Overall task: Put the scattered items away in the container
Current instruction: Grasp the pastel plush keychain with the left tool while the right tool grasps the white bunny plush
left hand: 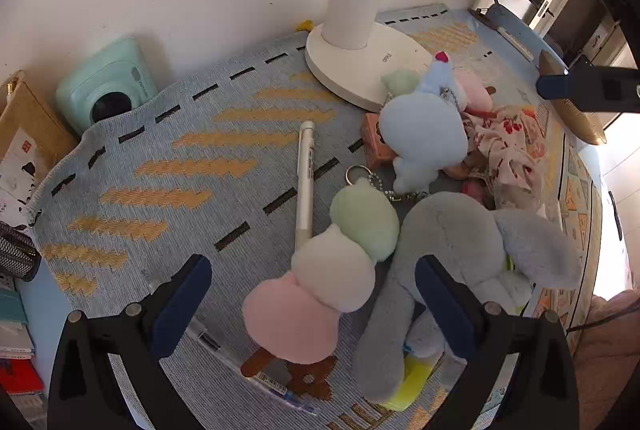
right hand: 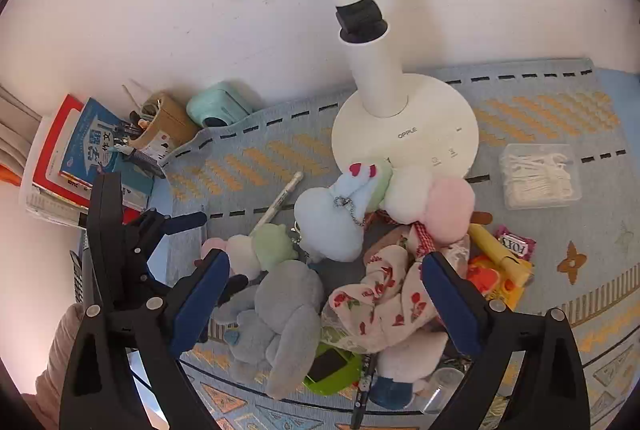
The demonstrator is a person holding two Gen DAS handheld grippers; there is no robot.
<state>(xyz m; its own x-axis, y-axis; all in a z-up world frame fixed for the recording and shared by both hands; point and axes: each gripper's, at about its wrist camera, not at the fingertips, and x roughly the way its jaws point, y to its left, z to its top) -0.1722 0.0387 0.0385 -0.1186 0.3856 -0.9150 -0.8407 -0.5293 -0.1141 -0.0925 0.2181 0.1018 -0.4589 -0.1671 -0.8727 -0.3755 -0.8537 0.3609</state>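
My left gripper [left hand: 314, 304] is open just above the woven mat, its jaws on either side of a pink, white and green dango plush [left hand: 320, 282]. A grey plush [left hand: 440, 242] lies against the right jaw. A white pen [left hand: 305, 178] and a blue plush [left hand: 420, 134] lie farther ahead. My right gripper [right hand: 326, 304] is open over the pile, above the grey plush [right hand: 288, 306] and a floral-dressed doll [right hand: 384, 294]. A second dango plush [right hand: 424, 198] rests by the lamp base. I cannot tell which object is the container.
A white lamp base [right hand: 404, 134] stands behind the pile. A clear box of floss picks [right hand: 540, 176] sits right of it. A mint device [left hand: 104, 90], a brown pen holder [right hand: 160, 126] and books [right hand: 80, 150] crowd the left by the wall. Sweets [right hand: 516, 244] lie at the right.
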